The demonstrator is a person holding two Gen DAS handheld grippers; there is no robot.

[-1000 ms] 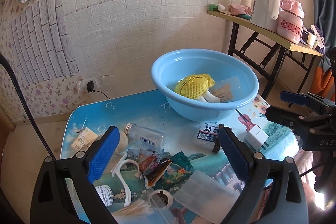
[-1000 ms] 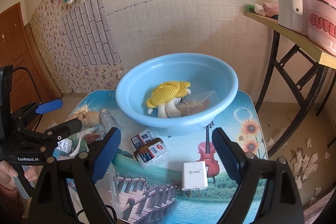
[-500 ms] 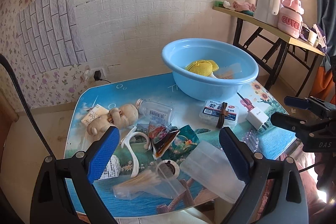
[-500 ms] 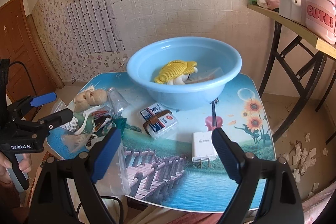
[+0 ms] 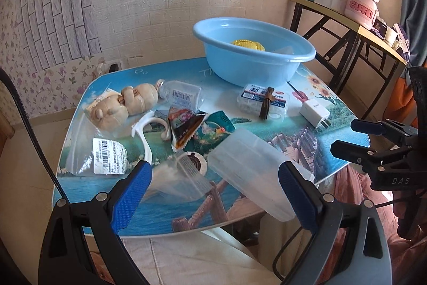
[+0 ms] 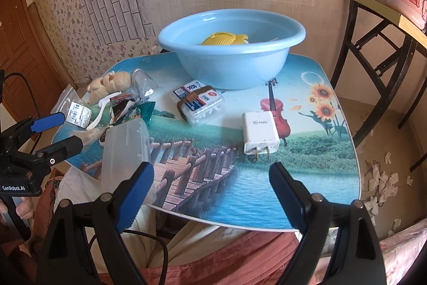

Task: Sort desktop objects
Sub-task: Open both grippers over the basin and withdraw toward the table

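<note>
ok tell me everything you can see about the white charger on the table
The charger is a white, glossy plastic block with rounded corners and a small grey logo on its top face. It lies flat on the table, two metal prongs pointing toward the near edge. It sits beside the printed violin, in front of the basin, right of the banded box. Nothing touches it but the table; the right tongs stand open short of it.

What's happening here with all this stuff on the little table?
A person holds two grippers over a cluttered table, sorting things into a blue basin. The left gripper and the right gripper are both open and empty. A yellow toy already lies in the basin; a white charger, a clear cup and a plush doll wait on the table.
</note>
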